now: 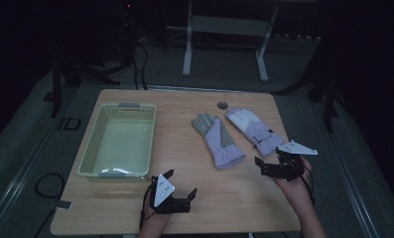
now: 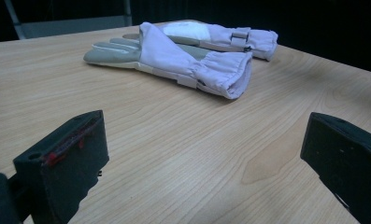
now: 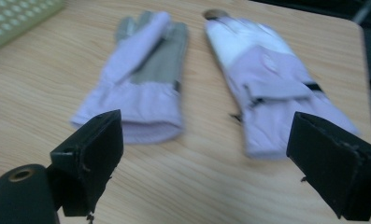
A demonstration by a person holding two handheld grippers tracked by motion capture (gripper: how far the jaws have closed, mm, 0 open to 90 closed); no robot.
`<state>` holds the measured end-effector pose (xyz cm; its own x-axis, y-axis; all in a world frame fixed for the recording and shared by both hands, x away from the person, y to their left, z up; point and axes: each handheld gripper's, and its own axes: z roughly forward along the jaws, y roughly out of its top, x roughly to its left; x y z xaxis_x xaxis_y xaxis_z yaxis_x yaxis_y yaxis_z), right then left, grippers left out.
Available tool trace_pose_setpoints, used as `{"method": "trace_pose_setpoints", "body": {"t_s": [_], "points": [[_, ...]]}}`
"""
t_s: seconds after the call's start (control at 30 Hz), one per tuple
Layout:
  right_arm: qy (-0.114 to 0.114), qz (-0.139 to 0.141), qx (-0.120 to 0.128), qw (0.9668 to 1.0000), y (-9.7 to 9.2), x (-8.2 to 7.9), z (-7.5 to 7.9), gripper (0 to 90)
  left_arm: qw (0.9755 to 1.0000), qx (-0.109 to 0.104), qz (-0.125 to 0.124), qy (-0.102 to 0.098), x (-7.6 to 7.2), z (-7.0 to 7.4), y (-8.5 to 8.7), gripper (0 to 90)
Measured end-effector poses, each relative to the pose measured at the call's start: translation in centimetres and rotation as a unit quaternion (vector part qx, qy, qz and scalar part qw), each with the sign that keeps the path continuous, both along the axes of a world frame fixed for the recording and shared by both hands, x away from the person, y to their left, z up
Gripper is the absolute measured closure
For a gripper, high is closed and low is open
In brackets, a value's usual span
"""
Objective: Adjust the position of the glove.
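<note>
Two grippers sit at the near edge: left gripper (image 1: 181,184) and right gripper (image 1: 267,167), jaws spread wide, holding nothing. Two lilac gloves lie side by side right of centre, left glove (image 1: 216,139) and right glove (image 1: 254,130), fingers pointing far, cuffs near. One pale basket (image 1: 91,146) stands left on the table (image 1: 234,198).

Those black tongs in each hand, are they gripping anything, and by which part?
Nothing is held. The left tongs and the right tongs both stand open over bare table, short of the two gloves: the left glove and the right glove.
</note>
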<state>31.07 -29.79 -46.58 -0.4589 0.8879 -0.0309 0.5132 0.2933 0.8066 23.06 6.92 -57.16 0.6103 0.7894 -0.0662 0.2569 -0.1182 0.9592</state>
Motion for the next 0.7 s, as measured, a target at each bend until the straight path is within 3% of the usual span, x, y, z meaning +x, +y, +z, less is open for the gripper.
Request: {"method": "trace_pose_setpoints", "body": {"t_s": [0.13, 0.27, 0.57, 0.7], "points": [[-0.005, 0.01, -0.007, 0.9999, 1.6, 0.9, 0.9, 11.0, 1.0, 0.003, -0.002, 0.0, 0.0, 0.0, 0.0, 0.9], [0.005, 0.021, -0.006, 0.9998, 3.0, 2.3, 1.5, 11.0, 1.0, 0.0, -0.003, 0.001, 0.0, 0.0, 0.0, 0.9], [0.012, 0.039, -0.024, 0.9989, 6.0, 5.3, 1.4, 15.9, 1.0, 0.0, -0.006, 0.002, 0.0, 0.0, 0.0, 0.9], [0.01, 0.052, -0.024, 0.9983, 7.1, 6.4, 1.3, 25.9, 1.0, -0.002, -0.008, 0.002, 0.0, 0.0, 0.0, 0.9]]}}
